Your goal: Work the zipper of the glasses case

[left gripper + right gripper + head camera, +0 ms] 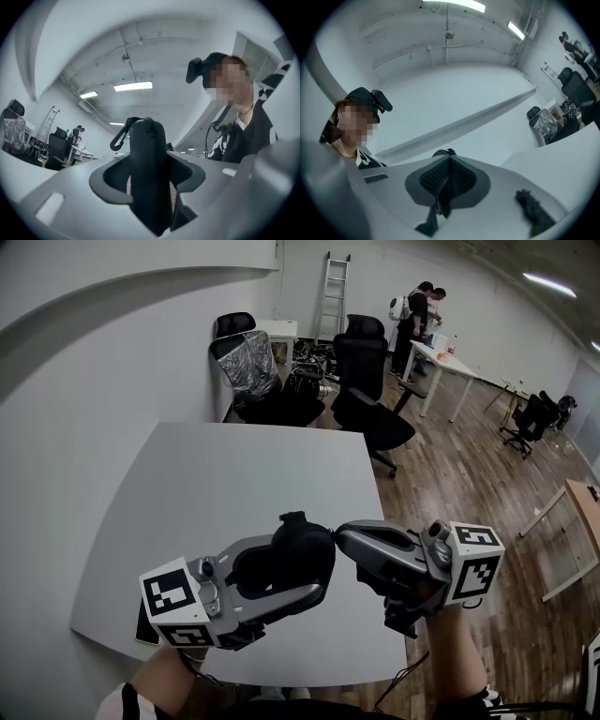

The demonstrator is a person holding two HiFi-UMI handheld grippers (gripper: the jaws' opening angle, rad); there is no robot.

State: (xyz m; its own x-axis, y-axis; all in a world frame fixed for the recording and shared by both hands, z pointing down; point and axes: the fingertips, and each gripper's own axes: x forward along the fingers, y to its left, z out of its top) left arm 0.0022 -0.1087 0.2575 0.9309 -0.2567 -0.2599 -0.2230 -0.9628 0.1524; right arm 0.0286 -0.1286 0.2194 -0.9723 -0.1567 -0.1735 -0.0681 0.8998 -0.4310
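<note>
A black glasses case (292, 557) is held up over the front of the grey table (234, 474). My left gripper (302, 566) is shut on it, one jaw on each side. In the left gripper view the case (147, 173) stands on edge between the jaws of the left gripper (149, 180), and a small black clip (119, 136) hangs off its top. My right gripper (339, 535) meets the case's right edge. The right gripper (446, 180) is shut, with a thin dark zipper pull (431, 217) pinched between its pads. The top of the case (443, 153) peeks over the jaws.
Black office chairs (361, 381) crowd the table's far edge, and a ladder (335, 292) leans on the back wall. Two people stand at a white desk (450, 367) far right. Wooden floor (469, 484) lies to the right of the table.
</note>
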